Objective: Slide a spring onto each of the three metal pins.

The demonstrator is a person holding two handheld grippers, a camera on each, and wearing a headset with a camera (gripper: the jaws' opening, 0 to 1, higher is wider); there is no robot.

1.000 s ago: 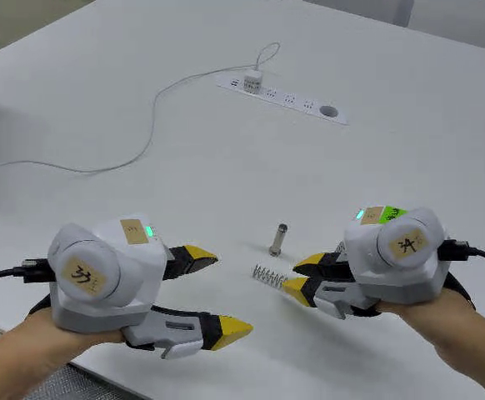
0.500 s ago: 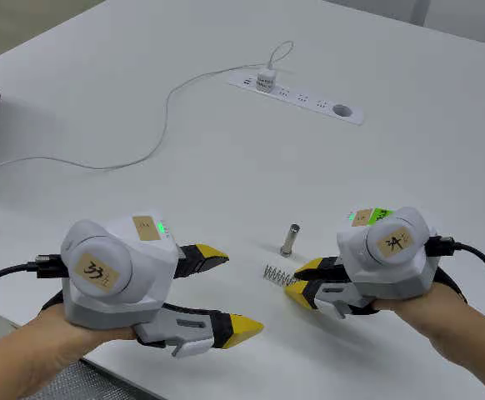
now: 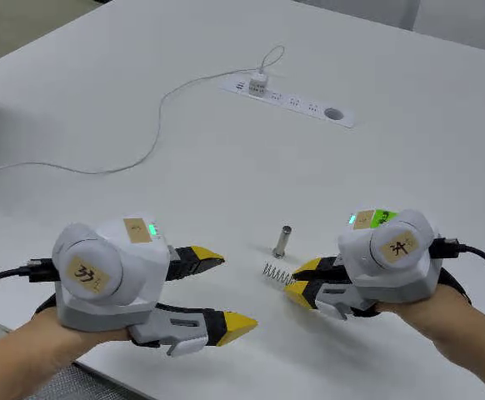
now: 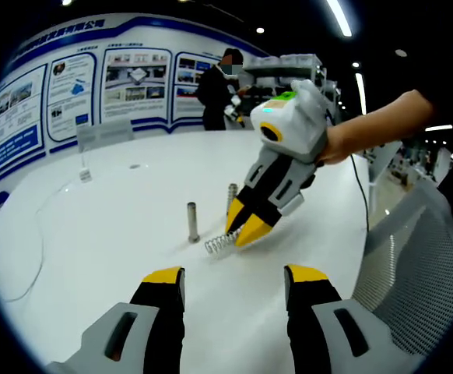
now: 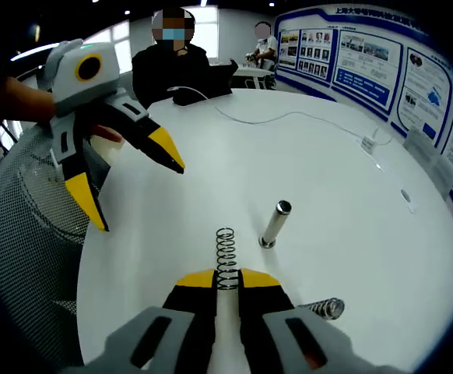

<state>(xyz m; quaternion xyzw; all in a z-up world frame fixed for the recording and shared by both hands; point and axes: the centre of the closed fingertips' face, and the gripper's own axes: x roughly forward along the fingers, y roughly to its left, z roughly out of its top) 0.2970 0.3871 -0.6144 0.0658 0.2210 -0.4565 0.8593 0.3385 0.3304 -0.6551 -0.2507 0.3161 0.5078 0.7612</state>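
While the spring [image 5: 226,253] is pinched by one end between the closed jaws of the right gripper [image 5: 226,279], its free end points toward the upright pin [image 5: 274,224]. It seems held this way to line it up for threading.
- Spring: low over the table [image 3: 392,167], near the pin, not yet on it.
- Left gripper [image 3: 238,290]: jaws apart, empty, off to the left of the work.
- Second pin [image 5: 324,308]: just beside the right gripper, apparently with coils on it.
- Power strip [image 3: 288,98] and cable [image 3: 155,133]: far side, no obstruction.
- Nothing lies between spring and pin.
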